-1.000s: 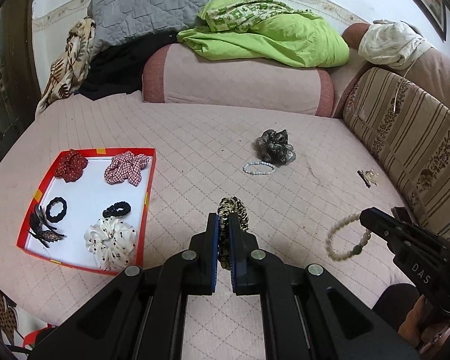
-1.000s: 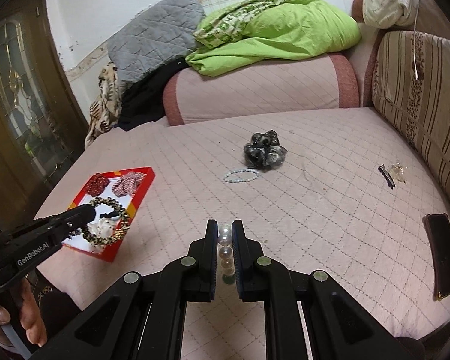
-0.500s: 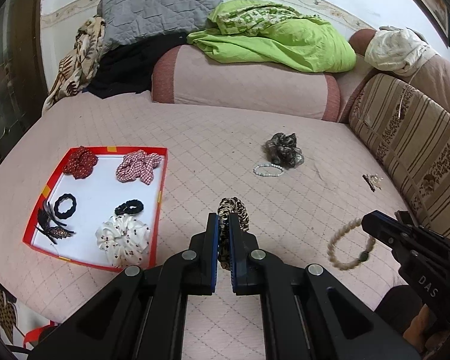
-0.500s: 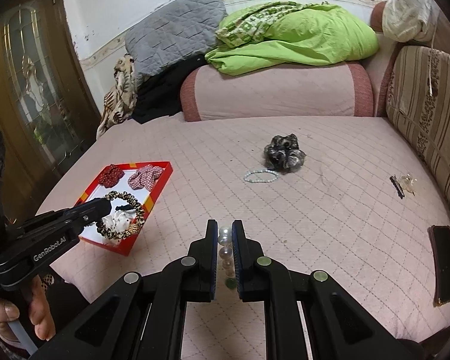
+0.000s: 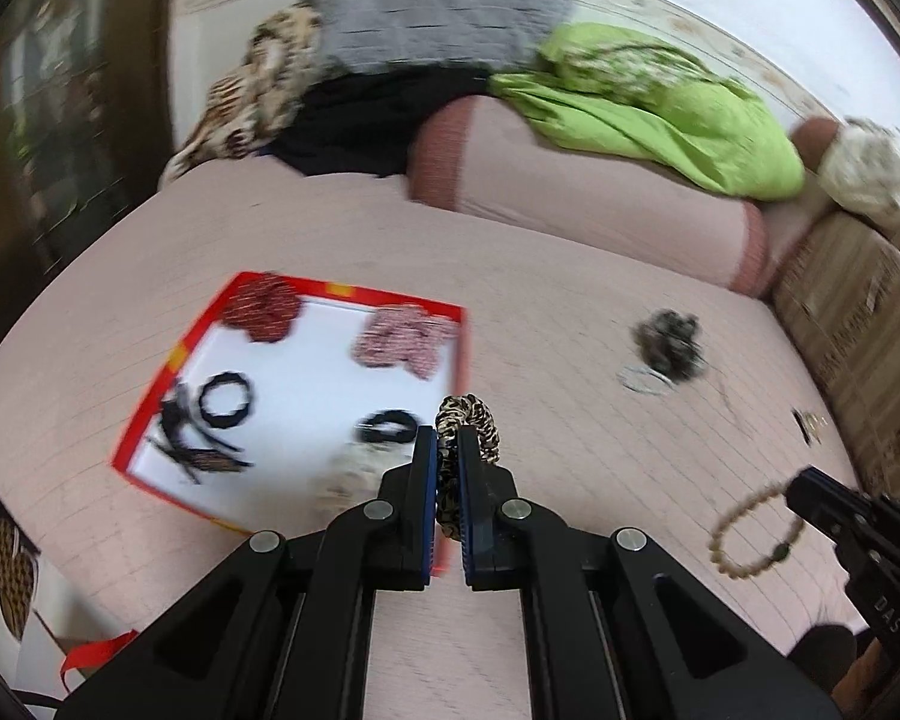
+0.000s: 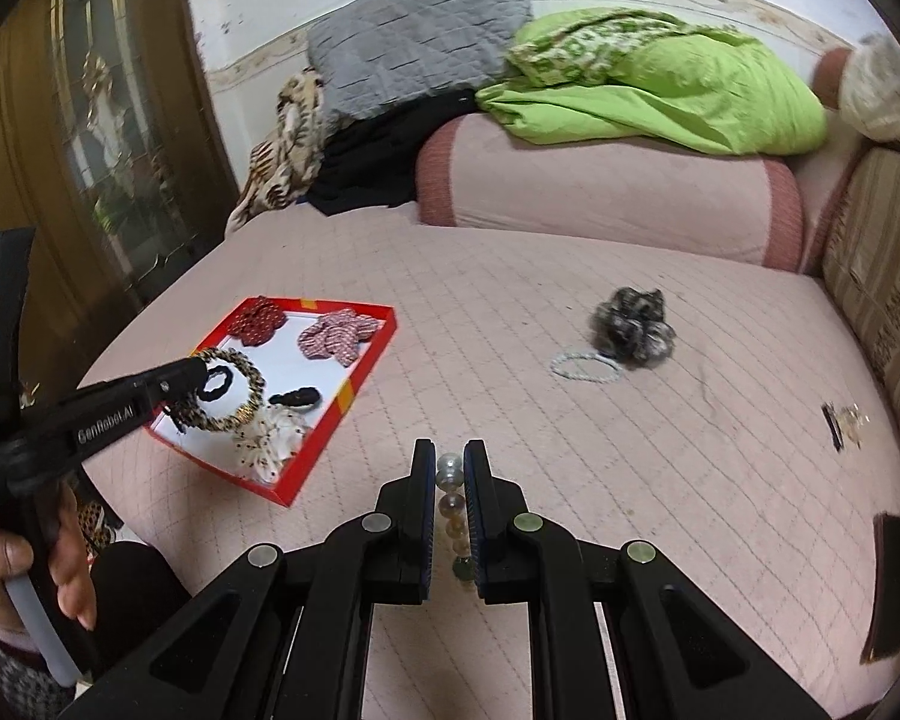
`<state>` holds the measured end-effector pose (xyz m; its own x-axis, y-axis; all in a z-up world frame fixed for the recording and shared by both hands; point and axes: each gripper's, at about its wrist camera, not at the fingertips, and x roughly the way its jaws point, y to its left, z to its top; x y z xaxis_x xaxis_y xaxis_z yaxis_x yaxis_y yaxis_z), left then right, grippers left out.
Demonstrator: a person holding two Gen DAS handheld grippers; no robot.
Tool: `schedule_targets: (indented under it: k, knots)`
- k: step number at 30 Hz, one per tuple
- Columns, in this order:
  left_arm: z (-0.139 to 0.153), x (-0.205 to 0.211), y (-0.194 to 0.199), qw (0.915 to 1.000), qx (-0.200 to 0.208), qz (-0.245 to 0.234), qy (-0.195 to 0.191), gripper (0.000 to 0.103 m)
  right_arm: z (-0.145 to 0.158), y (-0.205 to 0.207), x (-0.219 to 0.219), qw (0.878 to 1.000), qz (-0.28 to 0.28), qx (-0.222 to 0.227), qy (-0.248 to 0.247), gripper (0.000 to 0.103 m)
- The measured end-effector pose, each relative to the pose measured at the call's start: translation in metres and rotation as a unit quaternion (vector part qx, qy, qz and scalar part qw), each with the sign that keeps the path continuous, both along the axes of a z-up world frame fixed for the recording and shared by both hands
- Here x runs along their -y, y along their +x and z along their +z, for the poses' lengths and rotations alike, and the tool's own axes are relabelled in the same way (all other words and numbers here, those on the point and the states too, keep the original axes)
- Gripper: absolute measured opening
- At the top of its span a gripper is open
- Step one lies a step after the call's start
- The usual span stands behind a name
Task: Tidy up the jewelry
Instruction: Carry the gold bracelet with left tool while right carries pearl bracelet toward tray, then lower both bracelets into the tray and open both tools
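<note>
My left gripper (image 5: 447, 438) is shut on a leopard-print scrunchie (image 5: 477, 420) and hangs over the near right edge of the red tray (image 5: 168, 372). The right wrist view shows the same gripper (image 6: 198, 369) at the left with the leopard scrunchie (image 6: 237, 414) hanging over the tray (image 6: 369, 372). My right gripper (image 6: 450, 462) is shut on a beaded bracelet (image 6: 450, 477) above the pink bedspread. In the left wrist view it (image 5: 801, 489) holds the bracelet loop (image 5: 744, 540) at the right.
The tray holds a red scrunchie (image 6: 258, 321), a checked one (image 6: 336, 333), a white dotted one (image 6: 270, 438) and black ties. On the bed lie a dark scrunchie (image 6: 633, 324), a white bead bracelet (image 6: 585, 367), a small clip (image 6: 834, 423) and a phone (image 6: 888, 582). Pillows and blankets line the back.
Both grippers have swung left with their loads still held. The left one now hangs over the tray's right edge instead of over bare bedspread.
</note>
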<state>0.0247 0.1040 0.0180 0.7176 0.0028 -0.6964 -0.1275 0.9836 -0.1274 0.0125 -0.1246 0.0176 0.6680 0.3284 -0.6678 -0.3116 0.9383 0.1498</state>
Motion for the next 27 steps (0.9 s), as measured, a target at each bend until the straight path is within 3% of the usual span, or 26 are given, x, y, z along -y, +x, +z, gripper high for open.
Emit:
schedule_targets:
  k: [5,12,22,27]
  knots:
    - [-0.005,-0.047,0.006,0.9988,-0.009,0.047,-0.011,0.006,0.003,0.015,-0.026,1.000,0.024,-0.004,-0.002,0.011]
    - [-0.022,-0.089,0.029,0.9964,-0.026,0.076,-0.028,0.006,0.004,0.044,-0.072,0.998,0.054,-0.019,-0.002,0.011]
    - [-0.056,-0.126,0.102,0.9932,-0.061,0.089,-0.044,0.006,-0.003,0.096,-0.153,0.995,0.093,-0.032,-0.026,0.011]
    - [-0.077,-0.157,0.124,0.9881,-0.075,0.111,-0.075,0.006,-0.012,0.130,-0.197,0.992,0.111,-0.048,-0.023,0.011]
